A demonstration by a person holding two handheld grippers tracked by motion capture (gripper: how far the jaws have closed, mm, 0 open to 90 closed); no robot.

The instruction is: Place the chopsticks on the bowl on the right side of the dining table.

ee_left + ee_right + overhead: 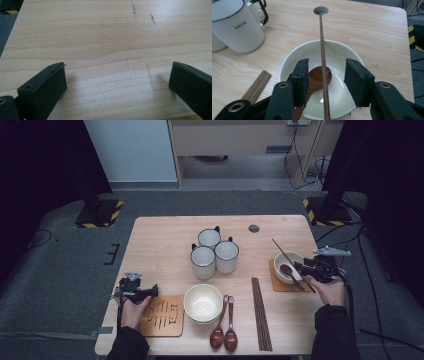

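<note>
A small white bowl [280,260] sits on a brown coaster [278,286] at the table's right side. A dark wooden spoon [317,76] rests inside the bowl [342,50]. A thin wooden chopstick [322,45] lies across its rim, pointing away. My right gripper [326,67] hovers over the bowl's near side, open, with the chopstick running between its jaws and touching neither pad. In the high view my right gripper [306,269] is at the bowl's right edge. My left gripper [117,72] stands open over bare wood, seen near the table's front left [150,292].
Three white mugs [215,252] stand at the table's middle. A larger cream bowl [202,302], two dark spoons [224,335] and a bundle of chopsticks [261,312] lie along the front. A wooden trivet [162,315] is beside my left hand. A mug [237,27] stands left of the bowl.
</note>
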